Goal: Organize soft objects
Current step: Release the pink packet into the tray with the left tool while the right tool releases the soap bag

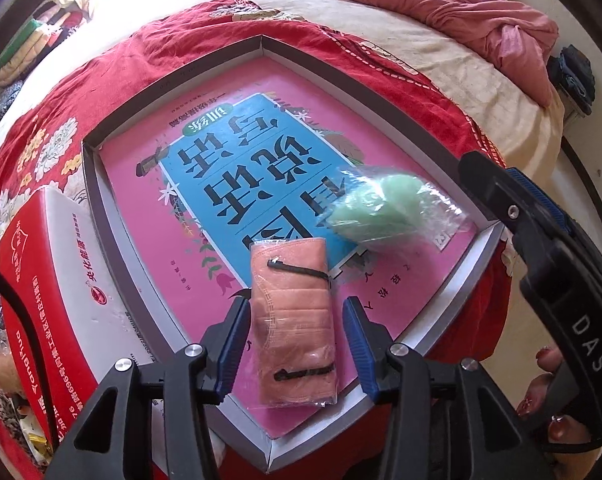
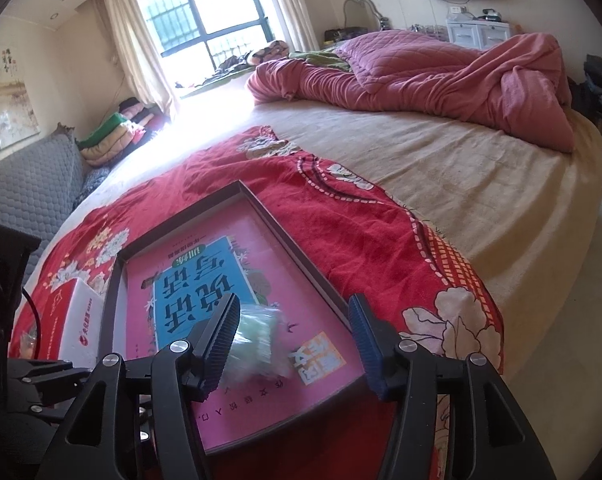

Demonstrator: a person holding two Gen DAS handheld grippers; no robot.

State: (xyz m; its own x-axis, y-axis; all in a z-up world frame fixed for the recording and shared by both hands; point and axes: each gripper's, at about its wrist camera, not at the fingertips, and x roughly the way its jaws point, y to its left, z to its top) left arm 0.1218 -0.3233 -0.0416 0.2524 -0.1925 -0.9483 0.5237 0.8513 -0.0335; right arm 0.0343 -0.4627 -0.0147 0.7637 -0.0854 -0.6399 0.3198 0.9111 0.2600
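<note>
A shallow grey-rimmed box [image 1: 161, 88] lies on a red floral cloth, with a pink and blue book flat inside it. On the book lies a salmon-pink cloth packet [image 1: 293, 320] in clear wrap. My left gripper [image 1: 296, 304] stands over it, a blue finger on either side with a small gap at each. A pale green soft piece in a clear bag [image 1: 369, 208] rests near the box's right corner. In the right wrist view this green bag [image 2: 261, 340] is blurred, beside the left finger of my right gripper [image 2: 294, 300]. That gripper's jaws are wide apart and do not press on it.
A white and red carton [image 1: 61, 280] stands against the box's left rim. The red cloth [image 2: 381, 248] covers the near part of a beige bed. A crumpled pink quilt [image 2: 421, 76] lies at the far end. A person's hand [image 1: 549, 392] holds the right gripper's handle.
</note>
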